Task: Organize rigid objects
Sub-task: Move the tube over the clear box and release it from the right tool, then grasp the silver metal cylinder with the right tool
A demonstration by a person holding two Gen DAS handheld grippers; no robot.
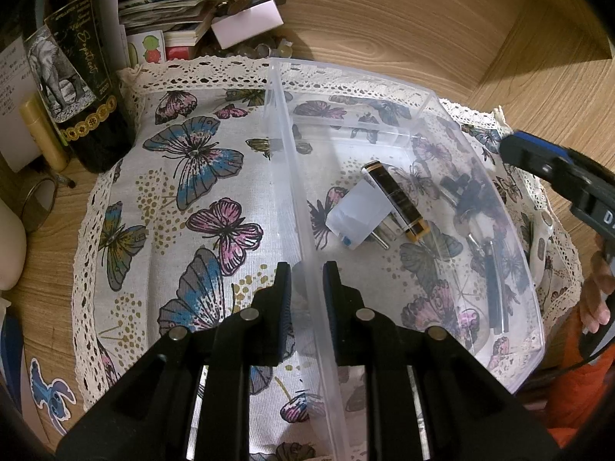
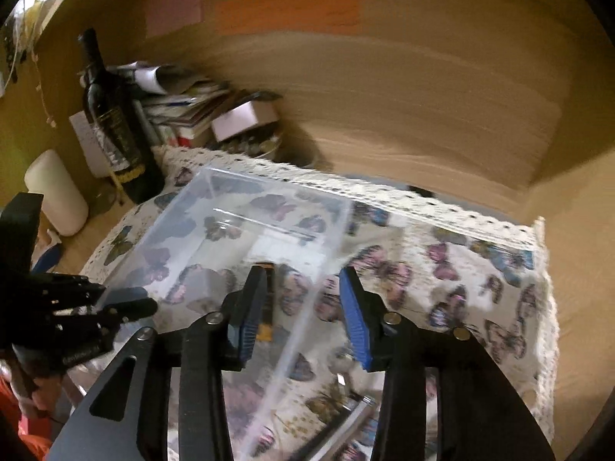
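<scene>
The left gripper (image 1: 306, 280) was clamped on the near wall of the clear plastic bin (image 1: 423, 103), one finger (image 1: 282, 288) outside it and the other inside, pads pressed against the thin plastic. The bin sat on a butterfly-print cloth (image 1: 184, 176) with a lace edge, spread over a wooden desk (image 1: 384, 19).

Inside the bin, a white plug adapter (image 1: 353, 217) lay on its side, prongs pointing toward the camera. A black and gold tube (image 1: 396, 201) leaned right against it, touching. Further to the right lay some dark, small items (image 1: 467, 192) and a long black strip (image 1: 496, 292); through the plastic it was hard to tell what they were.

The right gripper (image 2: 303, 299) hung above the bin's right wall, its jaws spread apart with nothing between the blue pads (image 2: 355, 315). That view was blurred. Below it, outside the bin on the cloth, lay a silvery, shiny object (image 2: 346, 422), too smeared to name.

At the back left of the desk stood a dark wine bottle (image 1: 77, 77) with an elephant label, beside a stack of papers and booklets (image 1: 165, 4) and a small pale box (image 1: 248, 23). A white candle (image 2: 57, 192) stood to the left of the bottle. An orange sleeve (image 1: 576, 395) showed at the right edge of the left wrist view.
</scene>
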